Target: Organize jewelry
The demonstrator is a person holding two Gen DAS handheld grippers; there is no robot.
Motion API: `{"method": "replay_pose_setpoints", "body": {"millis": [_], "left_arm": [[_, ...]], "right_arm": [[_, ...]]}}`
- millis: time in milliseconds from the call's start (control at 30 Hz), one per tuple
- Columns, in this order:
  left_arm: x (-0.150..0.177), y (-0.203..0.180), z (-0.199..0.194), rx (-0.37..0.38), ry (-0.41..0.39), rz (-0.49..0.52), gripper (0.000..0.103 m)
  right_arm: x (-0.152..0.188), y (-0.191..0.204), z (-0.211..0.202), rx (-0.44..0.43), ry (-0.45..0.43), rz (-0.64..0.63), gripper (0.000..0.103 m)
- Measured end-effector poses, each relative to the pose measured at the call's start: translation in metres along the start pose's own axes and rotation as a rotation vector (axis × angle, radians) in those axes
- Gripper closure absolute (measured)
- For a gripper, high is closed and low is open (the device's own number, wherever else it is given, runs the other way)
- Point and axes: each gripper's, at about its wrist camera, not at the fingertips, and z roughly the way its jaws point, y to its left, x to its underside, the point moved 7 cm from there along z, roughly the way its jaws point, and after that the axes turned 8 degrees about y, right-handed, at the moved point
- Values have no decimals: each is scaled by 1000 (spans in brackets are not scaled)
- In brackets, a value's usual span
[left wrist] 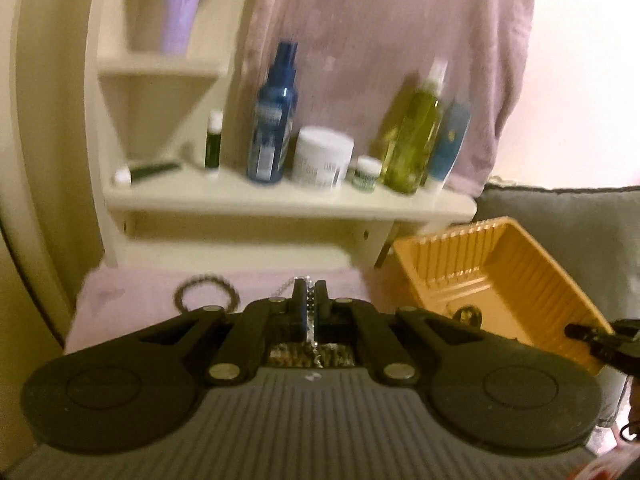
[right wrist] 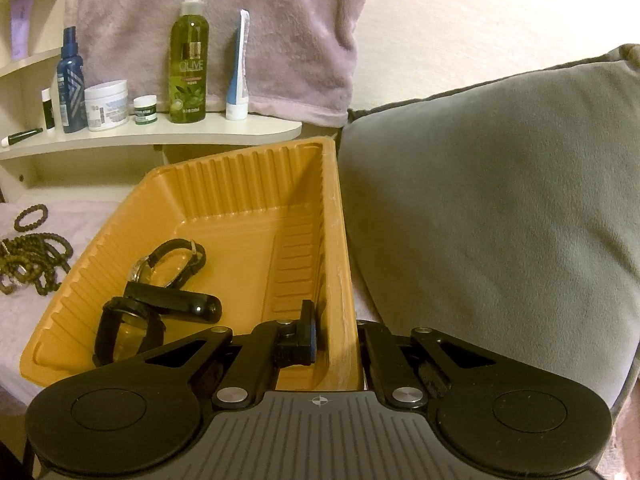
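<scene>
Between the clenched fingers of our left gripper [left wrist: 310, 300] hangs a thin silver chain [left wrist: 309, 307], pinched tight, with a bit of it trailing out past the fingertips. This view is blurred, so we cannot make out the chain's full length. Just behind and to the left of the fingers, a dark bead bracelet [left wrist: 206, 294] lies on the pale pink cloth [left wrist: 120, 300].

To the right sits an orange tray [right wrist: 248, 216] with ribbed walls, tilted up. Our right gripper [right wrist: 336, 340] is clamped on the tray's right wall: one finger presses inside, the other sits outside against the rim. Inside the tray, at its lower left, lie two watches [right wrist: 160, 280] with black straps, touching each other. Left of the tray, on the cloth, rests a heap of dark bead necklaces [right wrist: 36, 260], with the single bracelet just beyond it.

Behind the tray runs a cream shelf [right wrist: 240, 128]. On it, from left to right, stand a small white-capped tube, a blue spray bottle [right wrist: 71, 84], a white jar [right wrist: 106, 104], a tiny green-labelled jar, a green olive spray bottle [right wrist: 188, 60] and a blue-and-white tube [right wrist: 239, 76] standing on its cap. A pink towel [right wrist: 280, 40] hangs behind them. A grey cushion [right wrist: 500, 200] fills the right side, touching the tray's right wall.
</scene>
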Motion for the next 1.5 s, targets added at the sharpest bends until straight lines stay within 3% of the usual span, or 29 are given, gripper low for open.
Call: {"method": "replay_pose_setpoints", "body": {"millis": [400, 1200, 1300, 1500], "left_arm": [[-64, -16, -41, 40, -112, 73, 101], [-107, -48, -66, 103, -237, 110, 101], [-99, -46, -50, 93, -176, 126, 101], [-44, -28, -3, 24, 15, 126, 101]], "right_arm": [[-5, 1, -5, -16, -22, 10, 100], [-9, 3, -11, -22, -42, 8, 100], [-8, 3, -10, -19, -40, 11, 100], [-8, 3, -9, -16, -36, 8, 100]]}}
